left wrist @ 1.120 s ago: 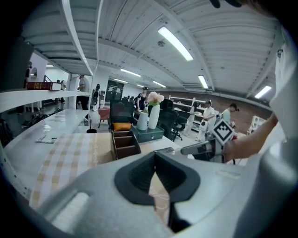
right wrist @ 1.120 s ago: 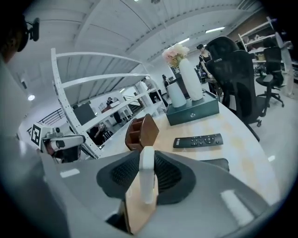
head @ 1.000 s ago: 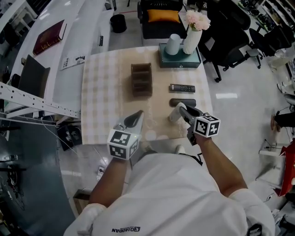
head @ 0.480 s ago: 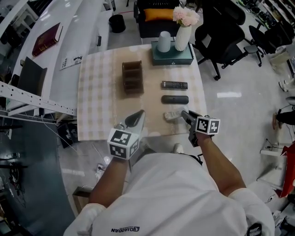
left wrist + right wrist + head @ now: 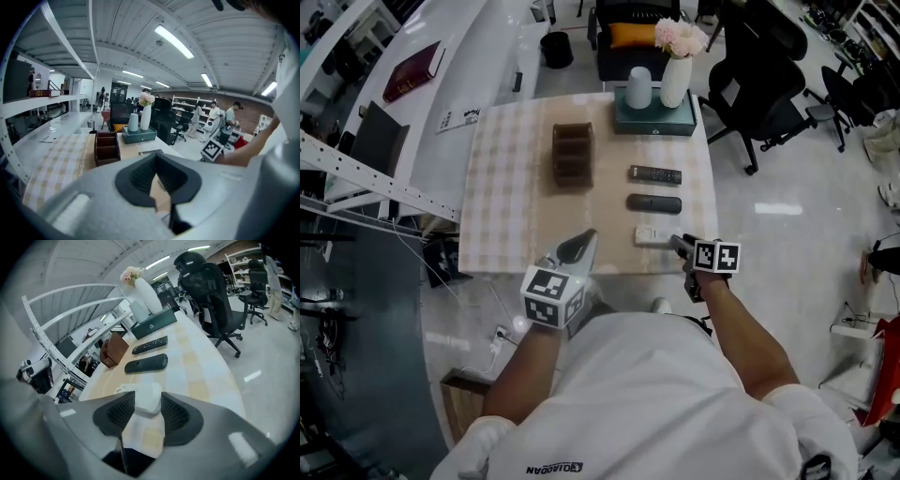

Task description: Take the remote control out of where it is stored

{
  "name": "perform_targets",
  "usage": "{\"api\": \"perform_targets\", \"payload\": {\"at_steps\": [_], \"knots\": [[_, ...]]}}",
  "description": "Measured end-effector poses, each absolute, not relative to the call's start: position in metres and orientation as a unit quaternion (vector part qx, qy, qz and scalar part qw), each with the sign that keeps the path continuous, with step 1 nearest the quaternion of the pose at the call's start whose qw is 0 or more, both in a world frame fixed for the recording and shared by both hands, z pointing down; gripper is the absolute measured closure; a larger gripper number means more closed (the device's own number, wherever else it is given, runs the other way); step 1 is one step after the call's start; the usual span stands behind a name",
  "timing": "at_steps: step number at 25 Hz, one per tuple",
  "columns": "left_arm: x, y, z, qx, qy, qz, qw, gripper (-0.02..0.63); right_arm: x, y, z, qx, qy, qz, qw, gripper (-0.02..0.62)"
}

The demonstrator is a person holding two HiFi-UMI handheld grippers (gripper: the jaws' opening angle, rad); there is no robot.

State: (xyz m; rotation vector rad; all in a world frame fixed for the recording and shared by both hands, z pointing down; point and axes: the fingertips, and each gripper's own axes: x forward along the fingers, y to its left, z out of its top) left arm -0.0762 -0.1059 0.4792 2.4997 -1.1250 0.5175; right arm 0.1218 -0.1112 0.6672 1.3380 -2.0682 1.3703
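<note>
Head view: the counter (image 5: 502, 197) carries a brown storage caddy (image 5: 572, 155) at its centre, well apart from three remotes lined up on the right side. The white remote control (image 5: 651, 235) lies flat outside the caddy, by the near right edge. Beyond it lie the middle dark remote (image 5: 654, 203) and the far dark remote (image 5: 655, 174).

The right tool (image 5: 677, 243) has its jaws spread. They have just been opening, and the white remote's right end lies between them on the cloth.

The left tool (image 5: 584, 236) hovers at the near edge, left of that remote. Its jaws are pressed together at the tips, with nothing between them.

A teal box (image 5: 654, 122) stands at the far edge.
</note>
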Motion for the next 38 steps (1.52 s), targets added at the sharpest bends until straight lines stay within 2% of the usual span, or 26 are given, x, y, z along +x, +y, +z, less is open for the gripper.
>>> {"api": "perform_targets", "payload": {"at_steps": [7, 10, 11, 14, 26, 38], "knots": [[-0.067, -0.086, 0.476, 0.868, -0.428, 0.181, 0.173, 0.603, 0.122, -0.112, 0.653, 0.437, -0.765, 0.438, 0.178, 0.414], [-0.061, -0.079, 0.474, 0.862, -0.442, 0.178, 0.171, 0.603, 0.116, -0.11, 0.633, 0.41, -0.799, 0.405, 0.172, 0.441], [-0.059, -0.076, 0.474, 0.86, -0.446, 0.177, 0.171, 0.603, 0.113, -0.108, 0.625, 0.399, -0.812, 0.391, 0.169, 0.459], [-0.049, -0.067, 0.472, 0.854, -0.462, 0.169, 0.168, 0.603, 0.107, -0.1, 0.6, 0.367, -0.851, 0.336, 0.167, 0.588], [-0.016, -0.016, 0.459, 0.824, -0.522, 0.133, 0.174, 0.603, 0.095, -0.054, 0.5, 0.252, -0.932, 0.229, 0.12, 0.591], [-0.029, 0.031, 0.446, 0.799, -0.564, 0.116, 0.176, 0.603, 0.063, -0.014, 0.476, 0.189, -0.952, 0.208, 0.121, 0.591]]}}
